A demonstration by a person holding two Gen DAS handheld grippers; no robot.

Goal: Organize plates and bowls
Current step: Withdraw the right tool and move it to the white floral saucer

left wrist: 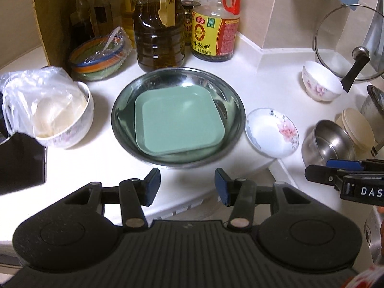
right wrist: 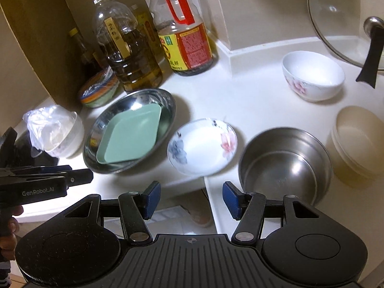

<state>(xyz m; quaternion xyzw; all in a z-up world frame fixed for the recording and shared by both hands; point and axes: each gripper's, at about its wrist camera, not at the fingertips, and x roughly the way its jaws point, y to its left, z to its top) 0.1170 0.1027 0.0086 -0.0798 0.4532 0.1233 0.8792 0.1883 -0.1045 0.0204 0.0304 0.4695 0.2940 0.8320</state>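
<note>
Task looks barely underway, as far as pics show. One nesting done: green plate [left wrist: 178, 122], square w/ rounded corners, matte plastic, lies flat inside steel dish [left wrist: 124, 129], round, shallow, shiny, mid-counter near the front edge. Rest is loose: small saucer [left wrist: 272, 132], glazed white w/ pink flower print, just right of the dish, apart from it; floral bowl [left wrist: 320, 81], white ceramic, deeper, toward the back right corner by a glass lid [left wrist: 348, 43]; steel bowl [right wrist: 284, 165], round, brushed metal, at the right front edge; beige bowls [right wrist: 357, 139], already stacked, matte, just right of it. So plates & bowls are still to be grouped.

Left hand-held gripper [left wrist: 187, 186]: about half open, nothing betw. pads, hovering over the counter's front edge before the dish. Right hand-held gripper [right wrist: 189, 199]: also about half open, empty, at the front edge betw. saucer & steel bowl.

Bottles [left wrist: 211, 24] and a bagged bowl [left wrist: 64, 115] at back/left: prob. not part of the job.
</note>
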